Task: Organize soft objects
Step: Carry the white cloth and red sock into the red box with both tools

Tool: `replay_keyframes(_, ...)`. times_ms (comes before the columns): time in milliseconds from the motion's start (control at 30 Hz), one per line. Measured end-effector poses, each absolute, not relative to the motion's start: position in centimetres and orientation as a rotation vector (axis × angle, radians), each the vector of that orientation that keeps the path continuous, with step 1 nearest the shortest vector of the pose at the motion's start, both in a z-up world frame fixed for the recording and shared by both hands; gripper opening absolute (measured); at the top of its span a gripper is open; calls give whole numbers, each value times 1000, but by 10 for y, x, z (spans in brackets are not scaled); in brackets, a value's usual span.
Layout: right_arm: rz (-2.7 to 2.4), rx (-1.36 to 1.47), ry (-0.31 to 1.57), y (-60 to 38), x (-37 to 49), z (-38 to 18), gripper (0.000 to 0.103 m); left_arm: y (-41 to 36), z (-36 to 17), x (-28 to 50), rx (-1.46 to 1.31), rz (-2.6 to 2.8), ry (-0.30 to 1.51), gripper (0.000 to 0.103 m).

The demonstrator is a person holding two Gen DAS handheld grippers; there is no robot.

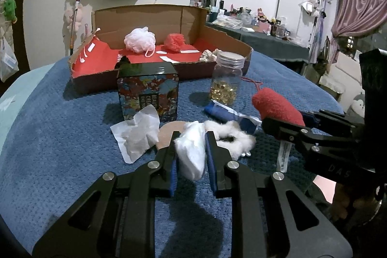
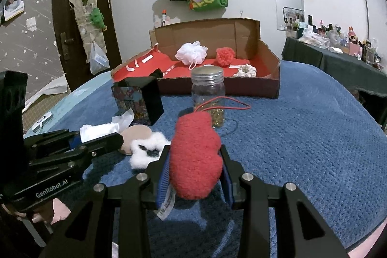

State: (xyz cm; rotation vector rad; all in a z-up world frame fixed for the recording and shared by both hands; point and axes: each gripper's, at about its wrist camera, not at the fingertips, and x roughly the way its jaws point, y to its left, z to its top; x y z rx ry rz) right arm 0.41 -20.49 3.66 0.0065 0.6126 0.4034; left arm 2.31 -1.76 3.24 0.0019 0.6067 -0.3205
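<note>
1. The blue textured cloth over the desk (image 1: 60, 137) is carrying everything, and the open cardboard box with a red lining (image 1: 217, 30) is sitting ahead of both tools, well beyond their fingertips. It is already holding a white mesh bath puff (image 1: 139, 40), a red spongy ball (image 1: 174, 41) and a cream knitted piece (image 1: 210, 55).
2. The dark floral tin (image 1: 148, 91) and the clear jar of golden capsules with a metal lid (image 1: 226, 79) are standing between the tools and the box, so, as I judge it, each load should be travelling high enough to be clearing both.
3. The right hand-held gripper (image 2: 193, 168) is clamping a red fuzzy plush piece (image 2: 194, 156). It is bulging above the jaws, its thin red cord (image 2: 227, 102) is trailing forward beside the jar, and a white label is hanging below. The cord could be snagging the jar, so lifting before moving forward seems wise.
4. The left hand-held gripper (image 1: 191, 149) is pinching a white cotton wad (image 1: 189, 154) between its blue pads, squeezed narrow at the middle. A gentle, steady hold should be keeping it from tearing.
5. Just past the left tips, a fluffy white scrunchie (image 1: 232, 137), a crumpled white tissue (image 1: 136, 137) and a round beige pad (image 1: 168, 131) are lying on the cloth, apparently waiting their turn.
</note>
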Motion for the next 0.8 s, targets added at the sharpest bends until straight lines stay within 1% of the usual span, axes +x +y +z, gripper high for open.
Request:
replay_keyframes(333, 310, -24, 609, -223, 9, 45, 39, 17, 47, 36, -2, -257, 635, 19)
replay_keyframes(800, 222, -194, 613, -229, 47, 57, 39, 52, 45, 82, 55, -248, 747, 19)
